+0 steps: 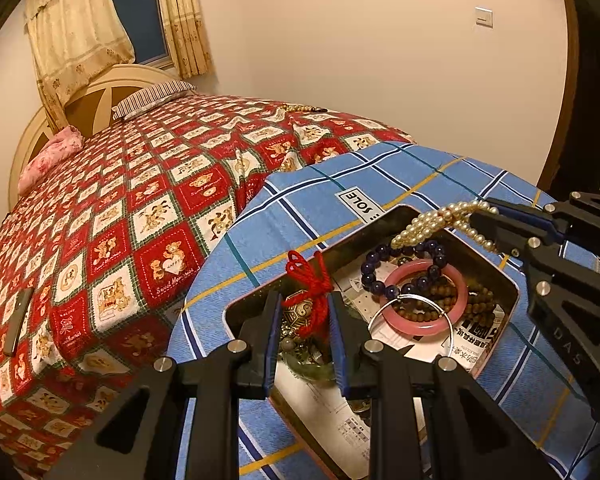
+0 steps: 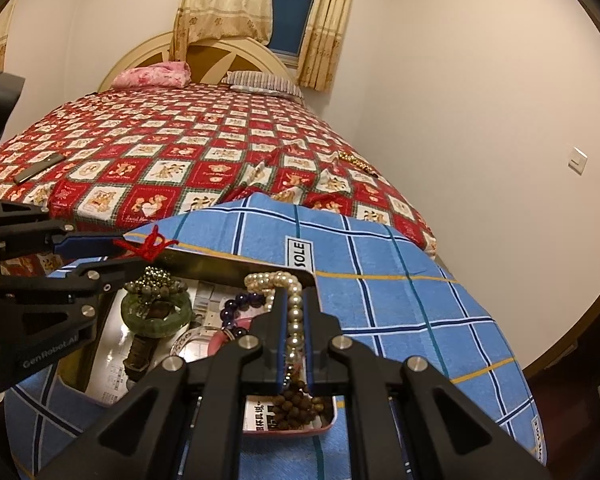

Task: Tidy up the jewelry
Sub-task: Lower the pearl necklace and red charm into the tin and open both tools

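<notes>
An open metal tin [image 1: 364, 236] lined with newspaper rests on a blue plaid cloth [image 1: 320, 184]. Inside lie a purple bead bracelet [image 1: 370, 270], a pink bangle [image 1: 460, 304], a thin silver bangle [image 1: 380, 312] and brown wooden beads [image 1: 482, 300]. My left gripper [image 1: 304, 300] is shut on a red knotted cord charm [image 1: 310, 276] with a brass medallion, over the tin's near-left corner. My right gripper [image 2: 293, 296] is shut on a pearl strand [image 2: 294, 300] that drapes over the tin's far right corner. A green jade bangle [image 2: 156, 316] lies under the left gripper [image 2: 128, 252].
The cloth and tin lie at the foot of a bed with a red bear-pattern quilt [image 1: 140, 208]. A dark flat phone-like object [image 1: 18, 322] lies on the quilt at the left. Another bead strand [image 2: 354, 160] lies on the quilt near the wall. Pillows and a headboard stand far back.
</notes>
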`<state>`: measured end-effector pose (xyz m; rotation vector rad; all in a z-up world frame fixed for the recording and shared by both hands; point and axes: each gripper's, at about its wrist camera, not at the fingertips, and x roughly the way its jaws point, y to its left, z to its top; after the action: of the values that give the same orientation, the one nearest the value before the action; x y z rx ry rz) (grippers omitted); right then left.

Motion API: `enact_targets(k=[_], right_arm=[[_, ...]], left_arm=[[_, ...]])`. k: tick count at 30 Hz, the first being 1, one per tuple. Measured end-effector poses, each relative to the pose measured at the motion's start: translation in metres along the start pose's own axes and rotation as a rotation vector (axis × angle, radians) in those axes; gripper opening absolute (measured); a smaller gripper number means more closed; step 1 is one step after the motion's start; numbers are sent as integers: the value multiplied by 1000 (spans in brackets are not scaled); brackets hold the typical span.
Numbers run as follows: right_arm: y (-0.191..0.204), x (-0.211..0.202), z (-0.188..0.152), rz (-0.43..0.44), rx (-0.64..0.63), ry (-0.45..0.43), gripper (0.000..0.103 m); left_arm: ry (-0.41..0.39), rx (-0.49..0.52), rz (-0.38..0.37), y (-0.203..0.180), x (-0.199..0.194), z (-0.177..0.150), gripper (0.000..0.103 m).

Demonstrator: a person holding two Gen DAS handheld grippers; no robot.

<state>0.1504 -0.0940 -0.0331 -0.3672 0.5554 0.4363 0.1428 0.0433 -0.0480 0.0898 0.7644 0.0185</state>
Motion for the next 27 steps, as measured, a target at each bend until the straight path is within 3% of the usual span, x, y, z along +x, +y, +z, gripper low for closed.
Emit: enact_targets(k=[20, 21, 22, 23, 24, 26, 27], right_arm=[[1, 19, -14, 5, -3, 73, 9], [0, 18, -16, 3, 1, 73, 11], [-1, 16, -17, 6, 7, 79, 22], [-2, 14, -18, 9, 11, 79, 37], [-2, 11, -19, 9, 11, 73, 43], [-2, 1, -22, -14, 0, 55, 49], [-2, -3, -24, -23, -2, 56, 49]], left_arm=[[19, 14, -13, -4, 1, -4, 25], [19, 16, -6, -5, -1, -5, 29], [17, 19, -2, -5, -4, -6, 34], [12, 18, -1, -6, -7, -6, 45], [-2, 10, 4, -5, -13, -8, 57], [-35, -12, 7, -3, -26, -10, 68], [-44, -23, 3, -2, -31, -11, 69]])
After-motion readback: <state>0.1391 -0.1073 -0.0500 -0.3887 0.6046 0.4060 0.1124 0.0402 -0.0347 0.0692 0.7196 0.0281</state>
